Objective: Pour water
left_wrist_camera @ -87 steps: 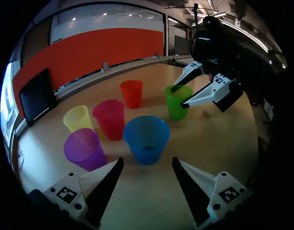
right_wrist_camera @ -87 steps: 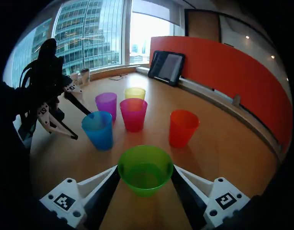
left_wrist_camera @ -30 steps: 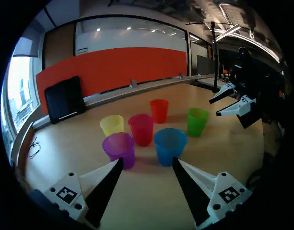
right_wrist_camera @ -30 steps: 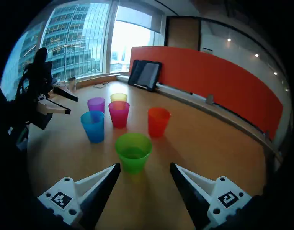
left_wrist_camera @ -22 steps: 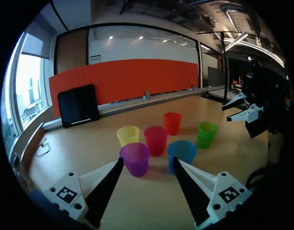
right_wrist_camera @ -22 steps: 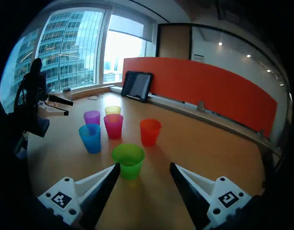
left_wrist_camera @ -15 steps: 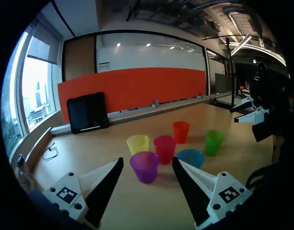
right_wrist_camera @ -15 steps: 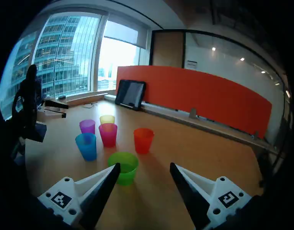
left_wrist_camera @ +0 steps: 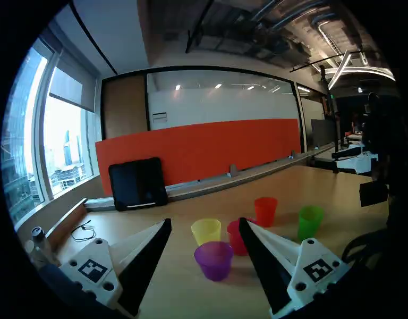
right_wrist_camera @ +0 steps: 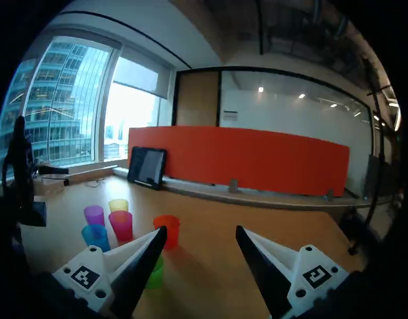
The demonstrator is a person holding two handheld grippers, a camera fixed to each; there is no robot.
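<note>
Purple cup (left_wrist_camera: 213, 260), yellow cup (left_wrist_camera: 205, 231), red cup (left_wrist_camera: 265, 211) and green cup (left_wrist_camera: 310, 221) stand close together on the wooden table (left_wrist_camera: 326, 192). In the right gripper view a blue cup (right_wrist_camera: 95, 236) stands with them. Left gripper (left_wrist_camera: 204, 220) and right gripper (right_wrist_camera: 200, 228) are both spread wide, holding nothing, away from the cups.

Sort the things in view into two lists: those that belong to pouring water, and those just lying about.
For the job: purple cup, yellow cup, pink cup, red cup, green cup, blue cup.

Lying about: black tablet, loose cable.
</note>
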